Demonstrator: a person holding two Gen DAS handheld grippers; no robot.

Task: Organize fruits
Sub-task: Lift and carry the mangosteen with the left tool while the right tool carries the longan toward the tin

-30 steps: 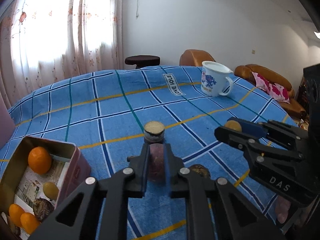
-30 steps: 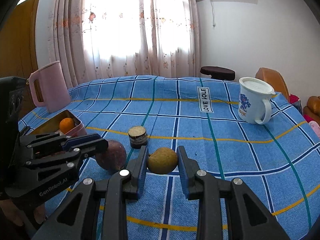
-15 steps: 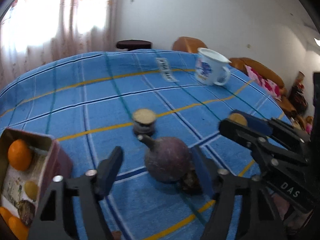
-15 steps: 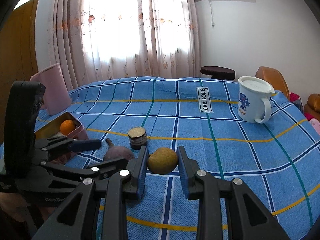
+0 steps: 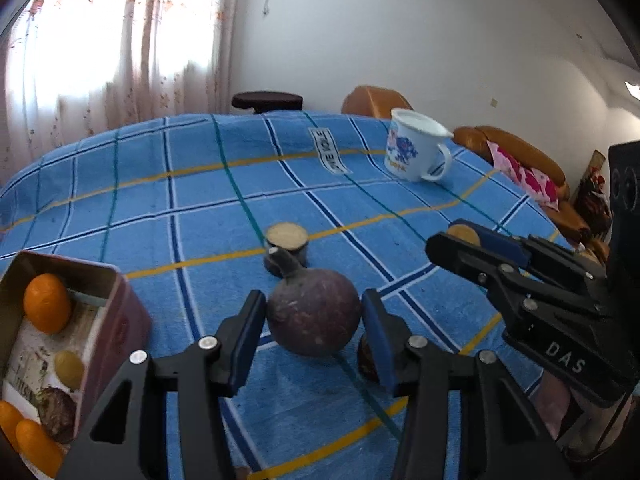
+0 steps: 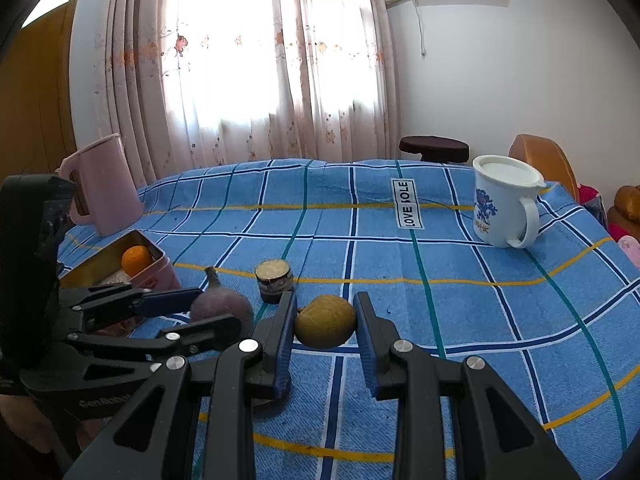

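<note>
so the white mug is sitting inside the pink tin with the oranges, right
No. The right wrist view shows the white mug standing on the blue checked cloth, far across from the pink tin. The tin does hold the oranges.

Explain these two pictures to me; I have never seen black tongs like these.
There is no robot here: a person holds black two-fingered tongs in each hand, and a camera on each looks forward along its fingers. One picture comes from the left tongs, the other from the right tongs. On the blue checked tablecloth stand a white mug with blue print, a pink jug, a small dark jar and an open metal tin holding oranges. The left tongs are closing around a round purple fruit with a stem and do not press it yet. The right tongs are shut on a yellow-brown pear, which seems to rest on the cloth.
</note>
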